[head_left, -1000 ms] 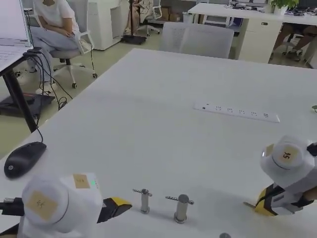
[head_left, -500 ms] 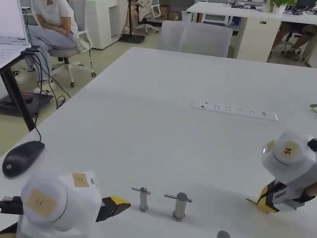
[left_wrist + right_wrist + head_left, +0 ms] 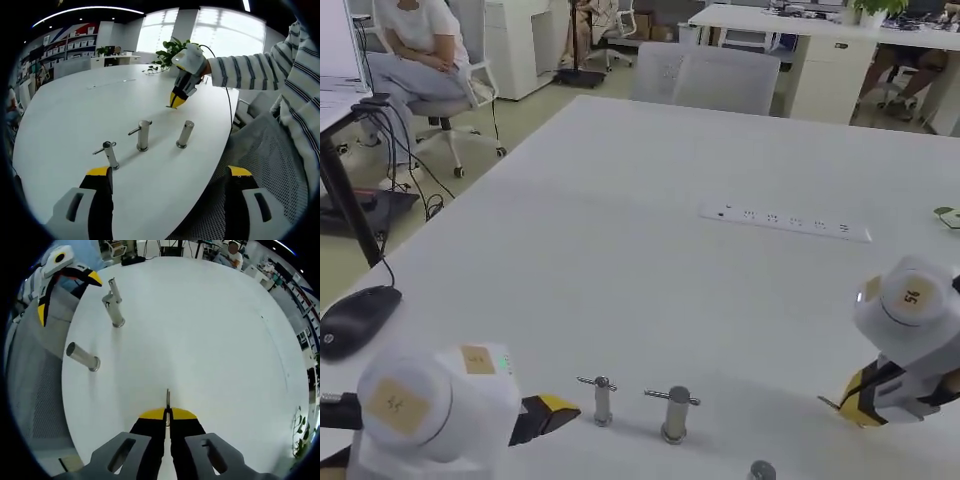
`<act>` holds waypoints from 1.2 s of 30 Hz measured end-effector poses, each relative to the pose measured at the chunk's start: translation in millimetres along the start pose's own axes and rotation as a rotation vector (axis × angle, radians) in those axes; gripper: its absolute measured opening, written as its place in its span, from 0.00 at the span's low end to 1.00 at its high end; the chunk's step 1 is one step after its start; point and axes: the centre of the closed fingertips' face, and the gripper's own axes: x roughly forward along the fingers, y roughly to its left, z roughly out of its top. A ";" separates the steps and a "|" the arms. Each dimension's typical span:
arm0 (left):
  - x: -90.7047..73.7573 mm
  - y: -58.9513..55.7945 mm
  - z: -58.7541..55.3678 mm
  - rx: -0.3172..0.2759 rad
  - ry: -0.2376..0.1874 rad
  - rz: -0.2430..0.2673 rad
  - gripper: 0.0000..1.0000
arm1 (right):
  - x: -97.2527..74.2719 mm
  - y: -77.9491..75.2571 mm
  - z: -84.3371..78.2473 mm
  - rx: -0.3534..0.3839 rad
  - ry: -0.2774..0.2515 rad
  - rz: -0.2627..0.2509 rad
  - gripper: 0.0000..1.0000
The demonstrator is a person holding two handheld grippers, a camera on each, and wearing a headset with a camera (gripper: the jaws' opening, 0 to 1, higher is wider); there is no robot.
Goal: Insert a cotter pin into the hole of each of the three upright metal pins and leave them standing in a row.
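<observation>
Three metal pins (image 3: 143, 136) are seen upright in a row near the table (image 3: 650, 200) edge; two are cross-pinned, the end pin (image 3: 185, 134) is bare. A cotter pin (image 3: 167, 399) is pinched in the right gripper (image 3: 168, 412). The left gripper (image 3: 169, 172) is held wide beside the row. Power strip (image 3: 783, 222) and mouse (image 3: 355, 318) are noted well apart.

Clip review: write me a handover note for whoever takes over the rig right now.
Left tongs: open, empty, beside the first pin.
Right tongs: shut on a cotter pin, apart, past the third pin.
All three stand upright in a row.
Done: first pin and middle pin each have one through.
Left: third pin has none; insert the held cotter pin.
</observation>
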 end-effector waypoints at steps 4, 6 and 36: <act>-0.3 -0.7 0.6 0.001 -0.001 -0.003 0.93 | -4.3 2.9 0.7 0.001 -0.006 0.002 0.02; -0.3 -0.7 0.7 0.004 0.001 -0.002 0.92 | -5.9 4.0 1.2 -0.003 -0.010 0.001 0.02; -1.9 -3.8 7.0 0.007 0.004 -0.013 0.89 | -37.6 43.7 5.2 -0.044 -0.022 0.037 0.02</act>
